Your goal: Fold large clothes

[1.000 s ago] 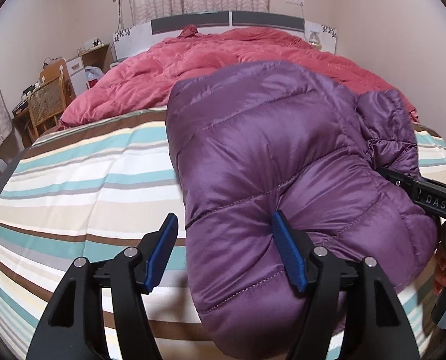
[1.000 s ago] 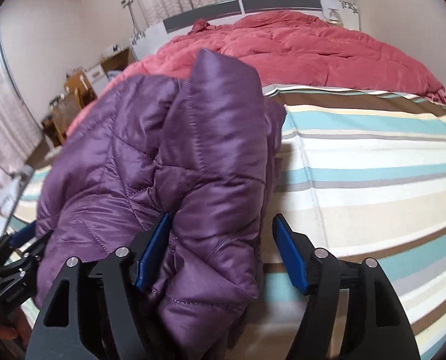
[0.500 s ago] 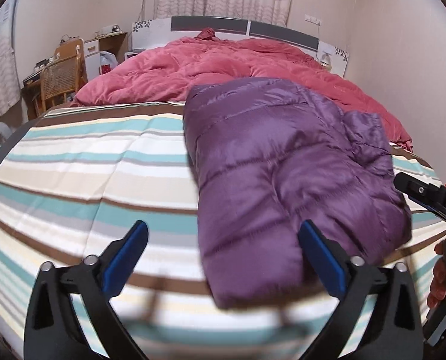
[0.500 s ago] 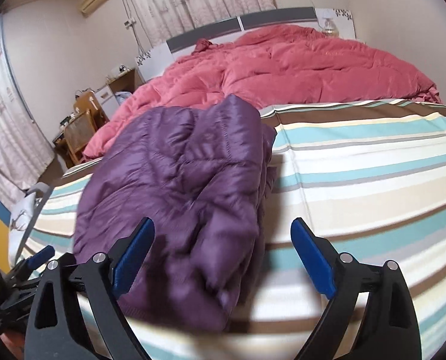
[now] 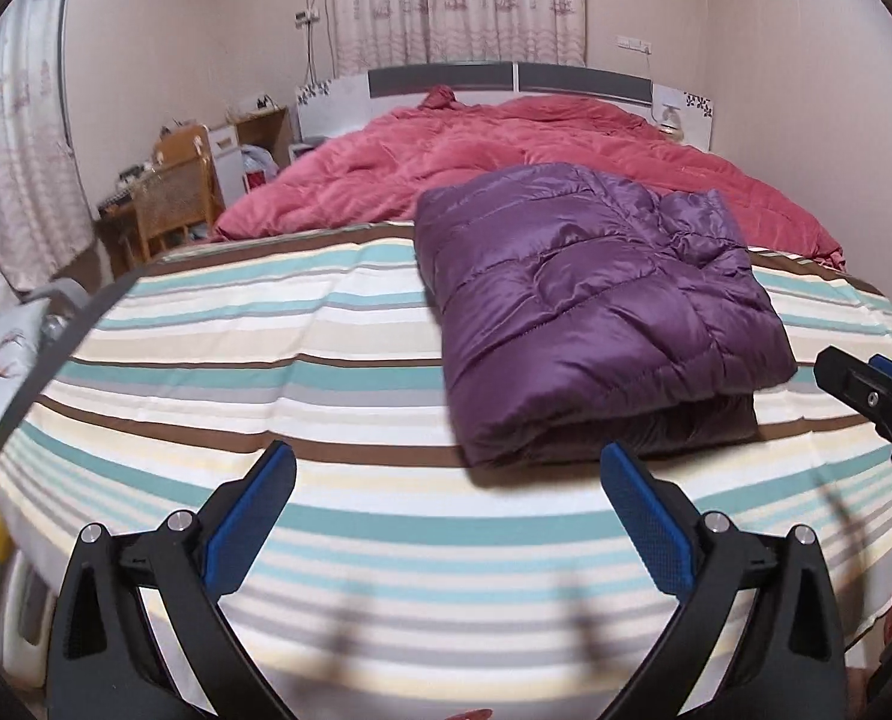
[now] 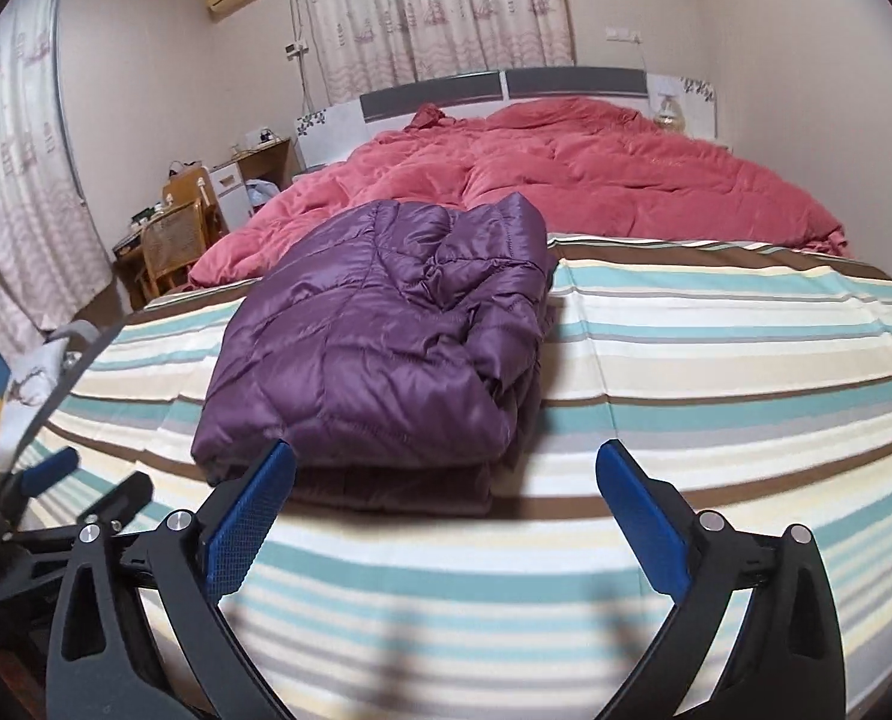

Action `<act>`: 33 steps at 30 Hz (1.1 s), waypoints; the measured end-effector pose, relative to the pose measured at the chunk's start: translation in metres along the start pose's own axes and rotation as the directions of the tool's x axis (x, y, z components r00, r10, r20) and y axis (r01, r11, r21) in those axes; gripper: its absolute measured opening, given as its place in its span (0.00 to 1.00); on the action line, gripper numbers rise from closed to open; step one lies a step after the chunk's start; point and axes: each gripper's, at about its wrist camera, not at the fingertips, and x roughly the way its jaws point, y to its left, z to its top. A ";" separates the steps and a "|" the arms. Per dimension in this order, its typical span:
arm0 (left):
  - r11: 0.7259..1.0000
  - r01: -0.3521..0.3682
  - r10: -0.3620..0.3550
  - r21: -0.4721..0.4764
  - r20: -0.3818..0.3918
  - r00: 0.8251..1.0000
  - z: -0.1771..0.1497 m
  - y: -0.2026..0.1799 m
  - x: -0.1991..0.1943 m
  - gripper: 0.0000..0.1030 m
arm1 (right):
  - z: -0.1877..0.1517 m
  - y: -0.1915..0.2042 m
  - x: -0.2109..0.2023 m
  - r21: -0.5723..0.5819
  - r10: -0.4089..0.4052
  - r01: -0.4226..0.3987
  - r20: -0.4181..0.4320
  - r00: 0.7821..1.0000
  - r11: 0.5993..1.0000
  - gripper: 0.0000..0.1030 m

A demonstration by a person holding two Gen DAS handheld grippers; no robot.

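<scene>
Left wrist view: your left gripper [image 5: 446, 501] has just spread wide and grips nothing; the folded purple down jacket [image 5: 596, 312] lies on the striped bedsheet [image 5: 236, 324] ahead of it, toward the right finger, apart from both pads. Your right gripper [image 6: 443, 498] has likewise just opened, empty, with the jacket ahead beyond its left finger, the red duvet [image 6: 596, 174] behind.

Left gripper [image 5: 446, 498]: black plastic arms with triangular cut-outs, silver screw heads, blue textured pads [image 5: 647, 525]. Right gripper [image 6: 443, 495]: same build, black frame, silver screws, blue pads [image 6: 248, 525].
</scene>
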 end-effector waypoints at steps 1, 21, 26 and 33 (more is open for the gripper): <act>1.000 -0.004 0.004 -0.002 0.009 1.000 -0.002 0.000 -0.005 0.98 | -0.003 0.001 -0.002 -0.001 0.001 -0.001 0.004 1.000 1.000 0.97; 1.000 -0.018 0.018 -0.013 0.065 0.998 -0.022 -0.008 -0.050 0.98 | -0.038 0.015 -0.035 -0.078 -0.031 0.036 0.064 0.997 0.996 0.97; 1.000 -0.007 0.008 -0.022 0.061 0.998 -0.022 -0.006 -0.050 0.98 | -0.038 0.016 -0.037 -0.082 -0.031 0.036 0.068 0.997 0.996 0.97; 1.000 -0.002 0.003 -0.023 0.064 0.998 -0.022 -0.007 -0.052 0.98 | -0.038 0.016 -0.039 -0.083 -0.031 0.037 0.072 0.997 0.996 0.97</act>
